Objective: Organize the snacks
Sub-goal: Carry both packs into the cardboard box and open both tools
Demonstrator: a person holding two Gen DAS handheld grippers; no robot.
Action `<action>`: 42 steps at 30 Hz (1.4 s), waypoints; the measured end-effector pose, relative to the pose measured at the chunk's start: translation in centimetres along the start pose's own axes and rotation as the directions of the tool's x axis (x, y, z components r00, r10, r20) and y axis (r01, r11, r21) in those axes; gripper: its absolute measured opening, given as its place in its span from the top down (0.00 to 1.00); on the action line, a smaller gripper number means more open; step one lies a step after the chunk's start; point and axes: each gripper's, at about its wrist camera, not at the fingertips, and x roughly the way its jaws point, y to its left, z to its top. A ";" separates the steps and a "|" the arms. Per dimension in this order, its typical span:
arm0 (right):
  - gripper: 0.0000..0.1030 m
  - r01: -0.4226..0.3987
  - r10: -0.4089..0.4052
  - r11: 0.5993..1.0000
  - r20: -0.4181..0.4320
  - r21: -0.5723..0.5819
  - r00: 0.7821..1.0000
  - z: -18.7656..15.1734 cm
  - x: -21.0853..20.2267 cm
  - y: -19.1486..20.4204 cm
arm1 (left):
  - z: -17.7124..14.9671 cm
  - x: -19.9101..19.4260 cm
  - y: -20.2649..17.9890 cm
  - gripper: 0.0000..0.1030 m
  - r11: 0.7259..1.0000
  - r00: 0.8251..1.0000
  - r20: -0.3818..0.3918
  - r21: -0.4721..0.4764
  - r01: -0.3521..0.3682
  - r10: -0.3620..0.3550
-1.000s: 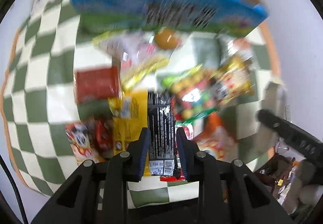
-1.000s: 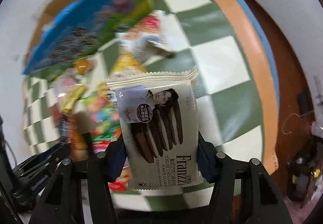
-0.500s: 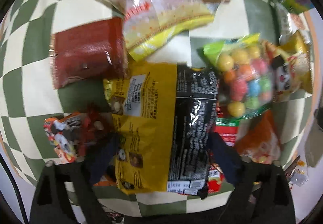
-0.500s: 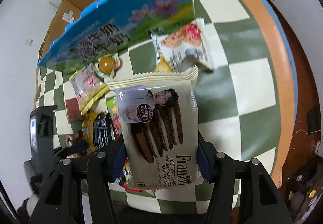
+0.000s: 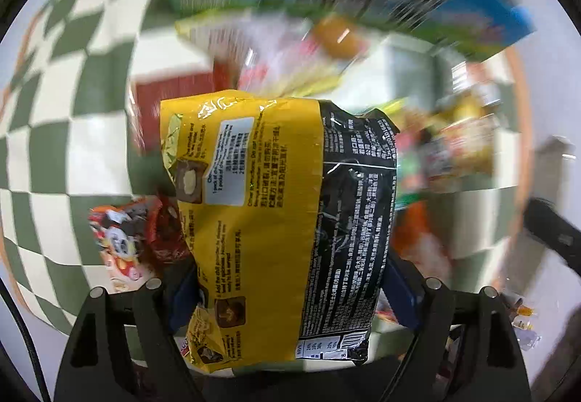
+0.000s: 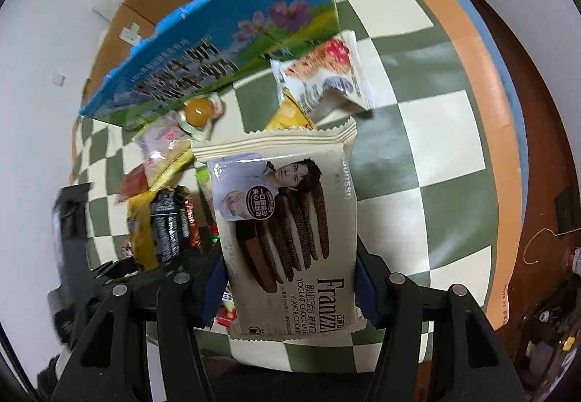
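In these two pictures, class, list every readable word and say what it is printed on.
"Franzz", cut off by the right gripper's finger: cream cookie packet held in it.
"YOGURT CHOCOLATE FLAVOR COOKIE": same packet.
Yellow and black snack bag between the closing left gripper's pads: print too small.
Blue and green carton: lettering blurred.

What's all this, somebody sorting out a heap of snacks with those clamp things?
Yes. A person works two handheld grippers over a checked tablecloth strewn with snacks. The right gripper holds a pale Franzzi cookie packet. The left gripper has a yellow-and-black snack bag between its jaws, which are closing on it. A blue printed cardboard box stands open behind the pile.
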 end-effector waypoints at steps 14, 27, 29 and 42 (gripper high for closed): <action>0.40 -0.116 0.143 0.980 0.166 -0.159 0.976 12.3 -8.6 6.7 | 8.7 -24.3 14.0 0.18 0.990 0.947 0.290 0.012 0.142 -0.139; 0.40 0.012 -0.001 0.985 0.066 -0.173 0.998 28.6 3.3 10.1 | 22.4 -10.0 21.0 0.18 0.996 0.996 0.066 -0.049 0.071 -0.068; 0.40 0.021 -0.014 0.986 0.044 -0.168 0.999 29.5 4.7 10.0 | 23.1 -8.9 22.9 0.18 0.995 0.997 0.041 -0.062 0.073 -0.071; 0.08 0.108 -0.122 0.968 -0.046 -0.225 0.991 34.2 11.8 10.2 | 24.8 -7.1 28.7 0.07 0.998 0.999 0.006 -0.036 0.053 -0.053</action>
